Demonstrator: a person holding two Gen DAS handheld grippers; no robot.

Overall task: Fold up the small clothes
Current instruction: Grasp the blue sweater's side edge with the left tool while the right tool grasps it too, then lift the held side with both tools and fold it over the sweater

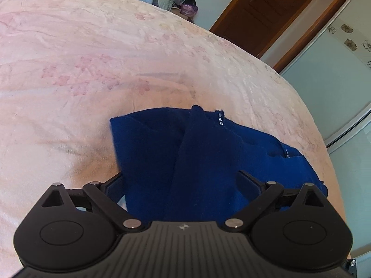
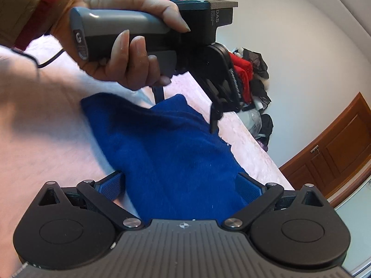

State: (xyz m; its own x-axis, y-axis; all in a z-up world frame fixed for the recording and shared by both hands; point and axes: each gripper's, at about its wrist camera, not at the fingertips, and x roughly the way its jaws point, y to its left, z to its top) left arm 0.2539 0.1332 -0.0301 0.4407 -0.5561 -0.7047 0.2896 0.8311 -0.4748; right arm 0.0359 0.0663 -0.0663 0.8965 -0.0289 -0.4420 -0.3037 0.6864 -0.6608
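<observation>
Left hand-held gripper [image 1: 183, 178] is hanging over a blue sweater [image 1: 185, 157] with its jaws spread wide, clasping nothing; right hand-held gripper [image 2: 180, 180] is likewise standing released, cloth lying between its fingers but unpinched. Sweater is lying on a pink bed [image 1: 92, 58], already doubled over lengthwise, so folding is judged partway done, with a further fold probably remaining. Room is showing a wooden door [image 1: 266, 7], pale walls, and a heap of clothes [image 2: 252, 76] past the bed.
</observation>
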